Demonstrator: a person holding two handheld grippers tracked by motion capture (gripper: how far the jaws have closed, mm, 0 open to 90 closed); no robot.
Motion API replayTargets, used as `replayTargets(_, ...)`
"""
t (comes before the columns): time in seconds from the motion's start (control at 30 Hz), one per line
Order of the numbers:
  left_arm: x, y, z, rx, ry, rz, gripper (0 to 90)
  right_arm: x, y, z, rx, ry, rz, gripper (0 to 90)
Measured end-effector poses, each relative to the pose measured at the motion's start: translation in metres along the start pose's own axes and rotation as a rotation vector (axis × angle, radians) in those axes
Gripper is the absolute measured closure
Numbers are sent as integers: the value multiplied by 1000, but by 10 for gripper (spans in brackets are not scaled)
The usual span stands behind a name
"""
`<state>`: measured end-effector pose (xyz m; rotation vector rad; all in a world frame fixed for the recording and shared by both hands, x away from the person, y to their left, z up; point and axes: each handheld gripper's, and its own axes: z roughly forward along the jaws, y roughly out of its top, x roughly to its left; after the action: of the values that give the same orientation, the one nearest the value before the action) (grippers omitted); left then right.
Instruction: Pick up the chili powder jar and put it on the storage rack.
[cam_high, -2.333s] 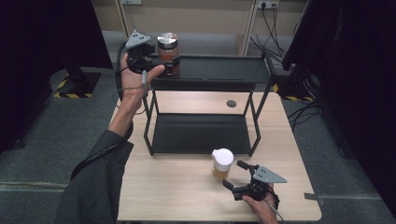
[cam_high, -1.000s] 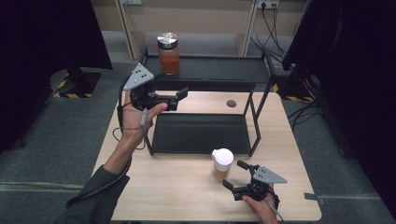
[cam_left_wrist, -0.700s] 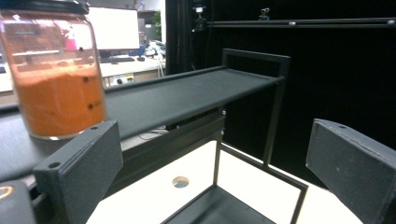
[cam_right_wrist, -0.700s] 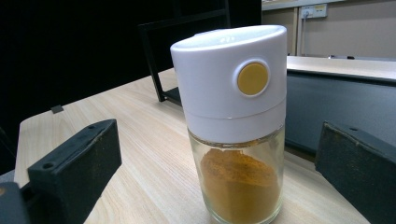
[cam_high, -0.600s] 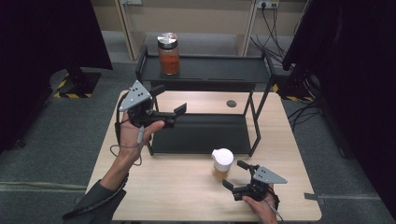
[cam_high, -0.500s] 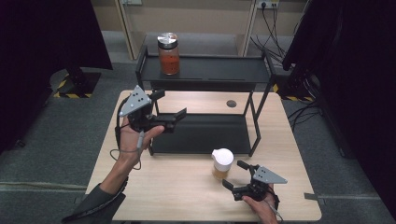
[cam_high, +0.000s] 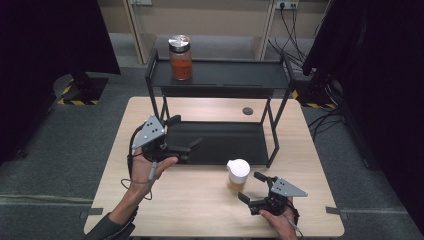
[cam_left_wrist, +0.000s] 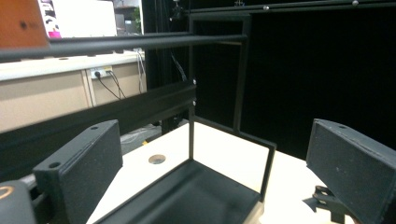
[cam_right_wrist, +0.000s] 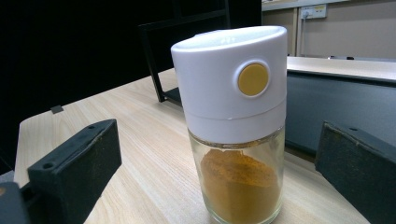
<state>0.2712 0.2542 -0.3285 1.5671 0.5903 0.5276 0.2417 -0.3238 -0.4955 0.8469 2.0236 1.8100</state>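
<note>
High view: a light wooden table (cam_high: 200, 210) carries a black two-tier shelf rack (cam_high: 220, 80), its top tier holding an upright jar of red-orange contents (cam_high: 180, 57). At the rack's lower tier, the left gripper (cam_high: 186, 135) hovers with jaws spread, gripping nothing. Near the table's front edge, the right gripper (cam_high: 251, 187) sits with jaws spread just beside a white-capped glass shaker of yellow powder (cam_high: 238, 175), which stands upright between its open jaws in the right gripper view, untouched.
</note>
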Motion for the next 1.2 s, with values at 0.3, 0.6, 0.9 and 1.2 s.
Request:
replayTargets(0.3, -2, -19, -7, -1, -9, -13, 29, 0, 0, 0, 1, -1, 0, 7)
replayTargets(0.6, -9, -42, -9, 4, -29, -16, 29, 0, 0, 0, 1, -1, -1, 7)
replayTargets(0.9, -14, -59, -10, 2, -50, -27, 29, 1, 0, -1, 1, -1, 3, 7)
replayTargets(1.2, -19, -78, -12, -9, -58, -32, 29, 1, -1, -1, 0, -1, 2, 7)
